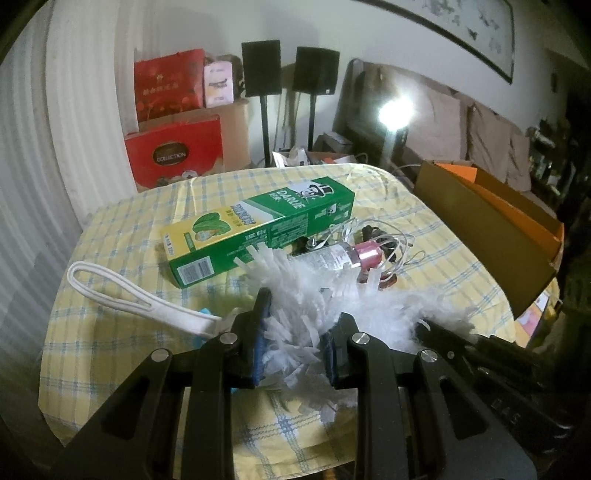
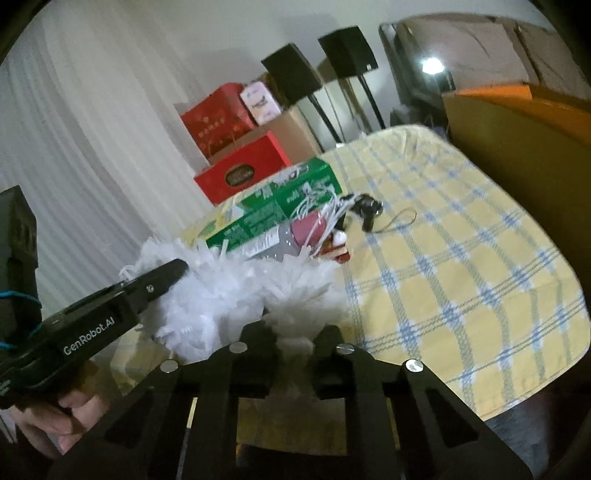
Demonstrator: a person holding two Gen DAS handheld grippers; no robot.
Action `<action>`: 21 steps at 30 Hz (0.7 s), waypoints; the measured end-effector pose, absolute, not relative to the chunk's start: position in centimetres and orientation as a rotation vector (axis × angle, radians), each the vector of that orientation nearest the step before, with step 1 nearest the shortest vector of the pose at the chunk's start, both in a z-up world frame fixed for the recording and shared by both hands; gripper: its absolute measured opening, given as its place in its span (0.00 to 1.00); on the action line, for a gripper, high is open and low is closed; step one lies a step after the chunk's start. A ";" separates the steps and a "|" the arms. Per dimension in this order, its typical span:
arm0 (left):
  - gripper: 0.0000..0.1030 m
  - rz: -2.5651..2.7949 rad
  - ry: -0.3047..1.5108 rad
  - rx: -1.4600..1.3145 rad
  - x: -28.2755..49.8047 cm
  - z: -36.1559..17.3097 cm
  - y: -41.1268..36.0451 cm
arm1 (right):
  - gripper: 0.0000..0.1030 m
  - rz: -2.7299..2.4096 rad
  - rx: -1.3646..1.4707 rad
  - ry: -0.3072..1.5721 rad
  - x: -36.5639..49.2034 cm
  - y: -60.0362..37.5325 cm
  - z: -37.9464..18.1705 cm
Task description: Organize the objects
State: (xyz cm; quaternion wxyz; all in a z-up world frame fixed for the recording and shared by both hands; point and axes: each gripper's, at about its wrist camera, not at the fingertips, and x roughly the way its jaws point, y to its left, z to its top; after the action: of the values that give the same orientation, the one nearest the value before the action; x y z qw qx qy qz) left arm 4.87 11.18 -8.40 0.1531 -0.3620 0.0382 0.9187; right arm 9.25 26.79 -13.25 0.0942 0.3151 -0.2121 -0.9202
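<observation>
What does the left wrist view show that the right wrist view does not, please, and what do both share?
Only the left wrist view shows the white strap loop lying on the cloth and the framed picture on the wall. Only the right wrist view shows a hand gripping the left claw's handle. Both share the white fluffy duster, gripped by both claws, the green toothpaste box, the checked tablecloth and the red gift boxes.

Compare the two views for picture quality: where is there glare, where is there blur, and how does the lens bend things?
Left wrist view: sharp, with a lamp blown out to white glare and the table edge bowed by the fisheye. Right wrist view: softly blurred throughout, toothpaste box print unreadable, a smaller light glare at upper right, dark corners.
</observation>
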 end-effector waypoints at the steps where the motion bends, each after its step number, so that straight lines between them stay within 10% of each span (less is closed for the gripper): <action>1: 0.22 2.642 0.127 -1.029 5.0 -8.5 11.4 | 0.12 -2.729 0.938 -0.629 9.2 26.8 -13.3; 21: 0.59 2.611 0.340 -0.933 5.6 -9.2 12.5 | 0.56 -2.756 0.943 -0.651 9.2 26.9 -14.0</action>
State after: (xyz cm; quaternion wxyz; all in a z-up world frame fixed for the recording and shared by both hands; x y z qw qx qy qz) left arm 5.60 12.54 -9.22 0.1730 -0.3290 0.1200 0.9206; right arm 9.16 26.87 -14.02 0.0783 0.3148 -0.2174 -0.9206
